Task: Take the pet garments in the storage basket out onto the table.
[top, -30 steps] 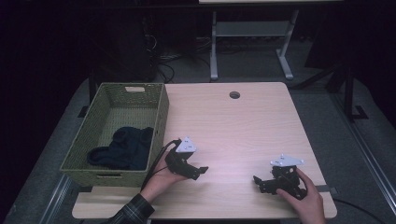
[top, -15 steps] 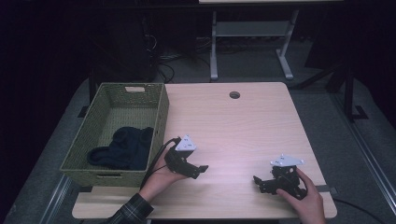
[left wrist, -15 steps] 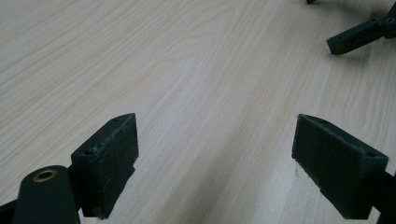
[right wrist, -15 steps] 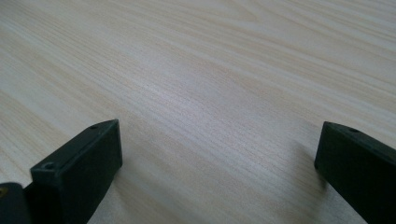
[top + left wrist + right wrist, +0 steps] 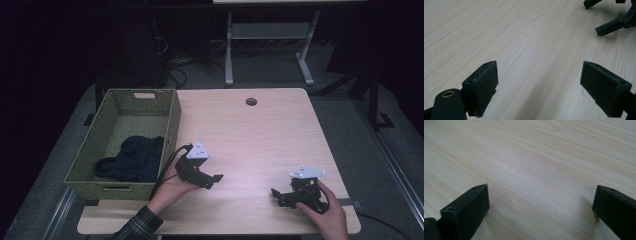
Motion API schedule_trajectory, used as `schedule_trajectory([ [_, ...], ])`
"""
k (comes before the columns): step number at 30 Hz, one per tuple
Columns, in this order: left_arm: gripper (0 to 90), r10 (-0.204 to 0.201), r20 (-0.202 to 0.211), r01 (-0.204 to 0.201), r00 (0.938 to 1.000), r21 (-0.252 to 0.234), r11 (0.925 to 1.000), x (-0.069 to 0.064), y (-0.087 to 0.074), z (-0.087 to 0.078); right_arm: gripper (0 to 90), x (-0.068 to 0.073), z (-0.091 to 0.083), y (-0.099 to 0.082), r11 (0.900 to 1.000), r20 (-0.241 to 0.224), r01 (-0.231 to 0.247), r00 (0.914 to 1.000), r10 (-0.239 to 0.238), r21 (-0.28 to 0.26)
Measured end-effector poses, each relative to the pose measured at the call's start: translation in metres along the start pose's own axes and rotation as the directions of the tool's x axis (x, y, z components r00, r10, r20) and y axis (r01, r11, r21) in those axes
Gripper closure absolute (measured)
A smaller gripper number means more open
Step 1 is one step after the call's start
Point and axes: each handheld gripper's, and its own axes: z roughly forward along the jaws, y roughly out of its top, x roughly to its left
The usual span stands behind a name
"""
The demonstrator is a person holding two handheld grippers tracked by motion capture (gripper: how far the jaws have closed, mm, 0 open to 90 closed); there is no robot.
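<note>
Currently you are holding both tongs low over the bare table (image 5: 260,135), left gripper (image 5: 215,179) and right gripper (image 5: 276,195) each with jaws spread wide, pinching nothing. Dark cloth (image 5: 131,159) is lying in the green basket (image 5: 172,117) beside your left hand (image 5: 172,182).

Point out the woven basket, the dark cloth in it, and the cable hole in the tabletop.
woven basket (image 5: 171,121): high view, right wall.
dark cloth (image 5: 131,160): high view, middle of the bundle.
cable hole (image 5: 251,101): high view, its centre.

Dim surroundings, evenly lit table (image 5: 260,135); soft shadows, close views slightly blurred.
</note>
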Motion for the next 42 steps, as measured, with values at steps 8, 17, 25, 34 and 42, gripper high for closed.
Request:
schedule_trajectory([
  [8,14.2,-0.006,-0.002,0.006,1.0,-0.012,0.9999,0.0,0.005,-0.006,0.5,0.0,0.0,0.0,1.0,0.0,0.0,1.0,0.0,0.0],
  [17,14.1,-0.012,0.003,0.012,0.9999,-0.028,0.9995,0.0,0.011,-0.012,0.5,0.0,0.0,0.0,1.0,0.0,-0.001,1.0,0.001,0.0],
  [25,14.3,-0.018,0.006,0.018,0.9998,-0.053,0.9984,0.001,0.016,-0.019,0.5,0.0,0.0,0.0,1.0,0.0,-0.001,1.0,0.001,0.0],
  [34,14.3,-0.017,0.0,0.017,0.9999,-0.074,0.9971,0.002,0.022,-0.026,0.5,0.0,0.0,0.0,1.0,0.0,0.0,1.0,0.0,-0.001],
  [42,14.5,-0.016,-0.009,0.015,0.9998,-0.091,0.9958,0.008,0.027,-0.035,0.5,0.0,0.0,0.0,1.0,0.0,0.0,1.0,0.0,-0.001],
])
